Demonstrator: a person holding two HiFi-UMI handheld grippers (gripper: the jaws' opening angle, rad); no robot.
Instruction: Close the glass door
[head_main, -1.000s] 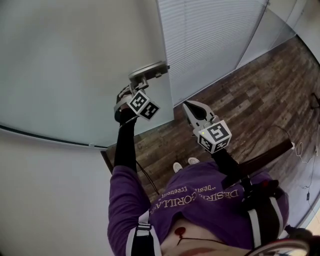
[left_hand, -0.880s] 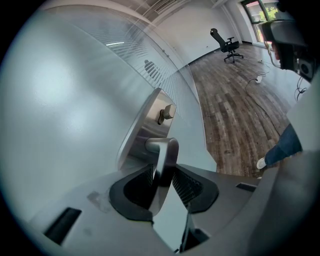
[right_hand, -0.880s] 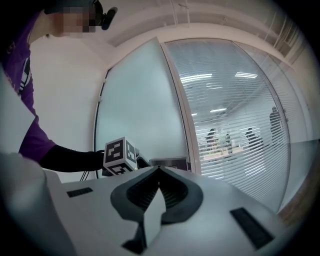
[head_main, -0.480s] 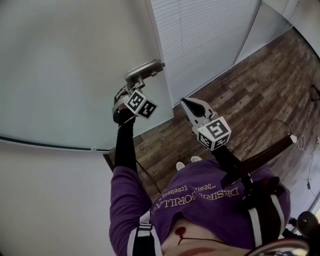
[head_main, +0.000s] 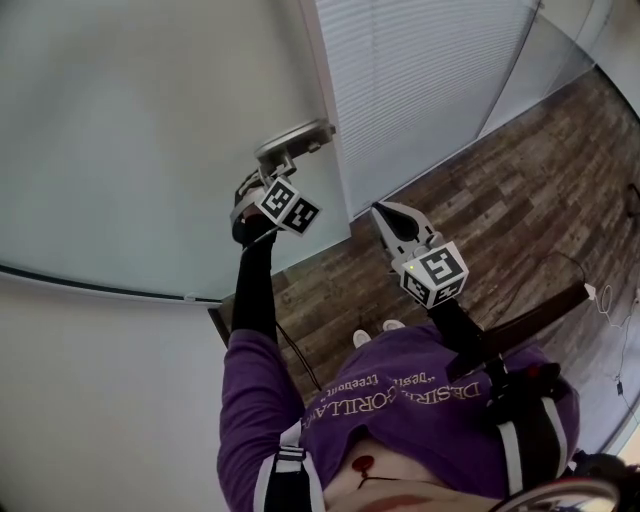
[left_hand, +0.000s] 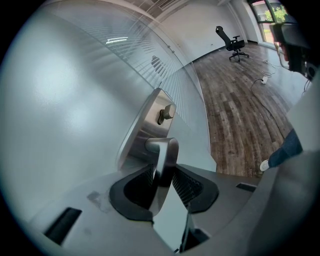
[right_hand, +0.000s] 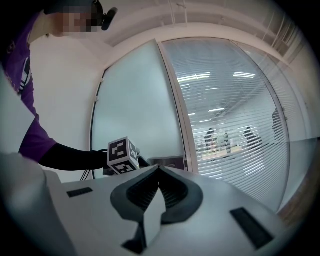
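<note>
The left gripper (left_hand: 162, 175) is holding the door handle (left_hand: 163, 150): its jaws are standing partly apart, and their ribbed pads are pressing on both sides of the metal lever, near its free end. The handle is sitting on a steel plate (left_hand: 141, 125) at the edge of the glass door (head_main: 150, 140), a frosted panel that is filling the upper left of the head view, just beside the wall of blinds (head_main: 430, 80). Whether the door is already meeting its frame, the views are not showing clearly. The right gripper (head_main: 384, 212) is hanging in the air near the door's edge, apart from the handle, with its jaws pressed together on nothing. The main risk, it seems, is the grip itself: the pads are clamping a smooth, narrow lever, so a hard or slanted push could make them slide off its end, and the door would then be swinging freely. Too strong a push could also be slamming the glass against the frame. The idle right gripper is pointing toward the door's edge, so it could be getting caught there if the person is not drawing it back.
</note>
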